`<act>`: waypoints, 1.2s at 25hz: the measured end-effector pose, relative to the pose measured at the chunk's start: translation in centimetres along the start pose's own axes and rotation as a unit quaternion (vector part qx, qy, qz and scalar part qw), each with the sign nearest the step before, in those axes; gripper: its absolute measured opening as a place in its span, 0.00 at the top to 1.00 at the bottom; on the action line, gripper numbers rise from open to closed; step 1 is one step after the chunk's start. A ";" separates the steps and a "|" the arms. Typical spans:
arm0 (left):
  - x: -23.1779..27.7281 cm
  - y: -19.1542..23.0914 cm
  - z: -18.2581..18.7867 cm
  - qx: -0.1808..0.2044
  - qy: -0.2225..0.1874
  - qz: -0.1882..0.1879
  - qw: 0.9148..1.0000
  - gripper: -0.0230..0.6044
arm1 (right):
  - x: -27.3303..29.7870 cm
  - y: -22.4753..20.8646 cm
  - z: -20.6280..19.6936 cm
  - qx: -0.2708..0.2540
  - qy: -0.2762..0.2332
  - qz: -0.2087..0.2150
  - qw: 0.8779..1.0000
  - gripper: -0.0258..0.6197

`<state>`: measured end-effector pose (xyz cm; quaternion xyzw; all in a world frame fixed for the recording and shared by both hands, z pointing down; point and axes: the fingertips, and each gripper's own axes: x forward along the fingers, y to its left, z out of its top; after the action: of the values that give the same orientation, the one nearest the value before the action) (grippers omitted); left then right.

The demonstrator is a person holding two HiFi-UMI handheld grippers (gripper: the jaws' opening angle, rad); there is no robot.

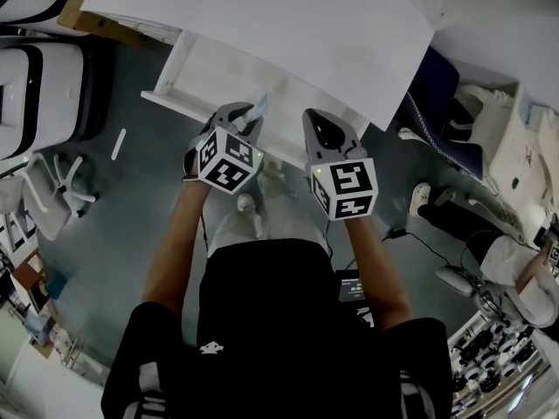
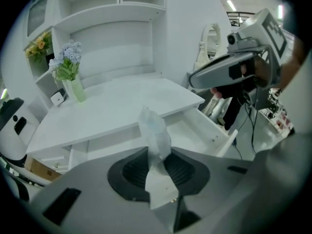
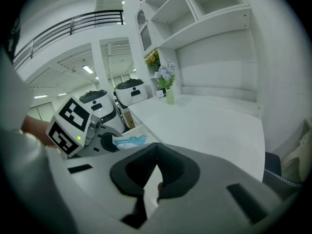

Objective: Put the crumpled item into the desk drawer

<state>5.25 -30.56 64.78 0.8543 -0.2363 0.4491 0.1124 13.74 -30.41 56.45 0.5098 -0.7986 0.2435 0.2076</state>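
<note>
- The left tool (image 2: 158, 156) has its jaws clamped partway shut on a crumpled white-and-pale-blue paper wad (image 2: 154, 128), which sticks up past the tips.
- The right tool (image 3: 157, 155) is just beside it, with its jaws closed together and nothing held.
- In the head view the wad is over the front edge of the pulled-out white desk drawer (image 2: 197, 130).
- Beyond, the white desk (image 2: 112, 111) carries a green vase of pale flowers (image 2: 72, 77).
</note>
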 end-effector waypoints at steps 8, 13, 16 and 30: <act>3.3 0.6 -0.4 0.021 0.036 -0.017 0.999 0.84 | 0.9 -0.9 -1.5 0.004 0.017 -0.005 1.000 0.97; 5.3 0.8 -0.7 0.037 0.057 -0.026 0.997 0.84 | 1.5 -1.6 -2.4 0.005 0.030 -0.008 1.000 0.97; 6.2 0.9 -0.8 0.041 0.065 -0.033 0.997 0.84 | 1.8 -1.9 -2.7 0.008 0.034 -0.010 0.999 0.97; 9.2 1.1 -2.3 0.040 0.109 -0.058 0.991 0.84 | 3.5 -3.2 -3.9 0.018 0.045 -0.012 0.999 0.97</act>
<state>7.46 -33.35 73.62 0.8162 -0.1541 0.5416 0.1294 15.56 -31.76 62.13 0.5119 -0.7776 0.2779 0.2366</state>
